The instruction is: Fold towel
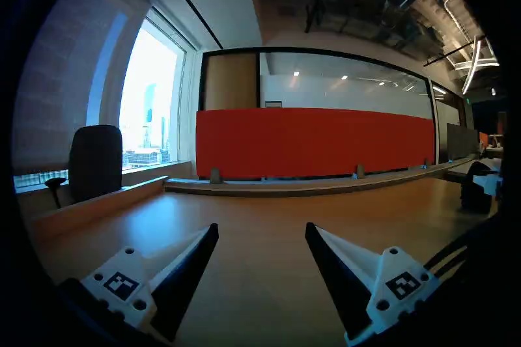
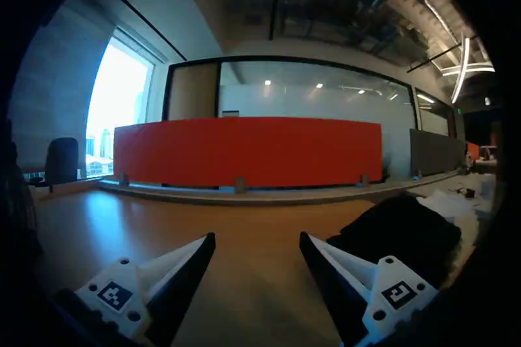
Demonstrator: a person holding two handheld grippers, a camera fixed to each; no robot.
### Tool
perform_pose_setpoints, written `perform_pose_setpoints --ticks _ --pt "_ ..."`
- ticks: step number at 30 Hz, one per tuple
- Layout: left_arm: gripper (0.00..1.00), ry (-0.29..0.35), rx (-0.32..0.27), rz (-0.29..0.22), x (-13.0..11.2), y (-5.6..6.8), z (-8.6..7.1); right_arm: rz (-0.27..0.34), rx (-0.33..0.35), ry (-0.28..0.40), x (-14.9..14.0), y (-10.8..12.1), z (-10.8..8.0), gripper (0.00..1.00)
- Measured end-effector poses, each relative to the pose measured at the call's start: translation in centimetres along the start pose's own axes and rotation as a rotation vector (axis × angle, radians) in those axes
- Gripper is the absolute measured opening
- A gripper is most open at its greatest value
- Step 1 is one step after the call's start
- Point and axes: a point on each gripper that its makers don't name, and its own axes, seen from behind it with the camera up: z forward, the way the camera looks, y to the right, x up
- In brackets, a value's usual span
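One dark towel (image 2: 404, 233), bunched in a heap on the table (image 2: 163, 217), just right of the right gripper (image 2: 256, 236). White items (image 2: 449, 207) lie behind it. Right fingers spread apart, gripping nothing. Left gripper (image 1: 261, 225) is the same: fingers apart, empty, over bare table. One red partition (image 2: 247, 152) runs along the far edge.

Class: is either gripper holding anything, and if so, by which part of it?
Nothing is held. The left gripper and right gripper are both open above the table; the dark towel lies untouched beside the right gripper.
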Motion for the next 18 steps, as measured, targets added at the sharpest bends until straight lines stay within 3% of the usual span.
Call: perform_pose_setpoints --ticks 18 --pt "0.99 -0.001 0.0 0.0 0.33 -0.06 -0.1 0.001 0.0 0.0 -0.1 -0.05 0.04 1.0"
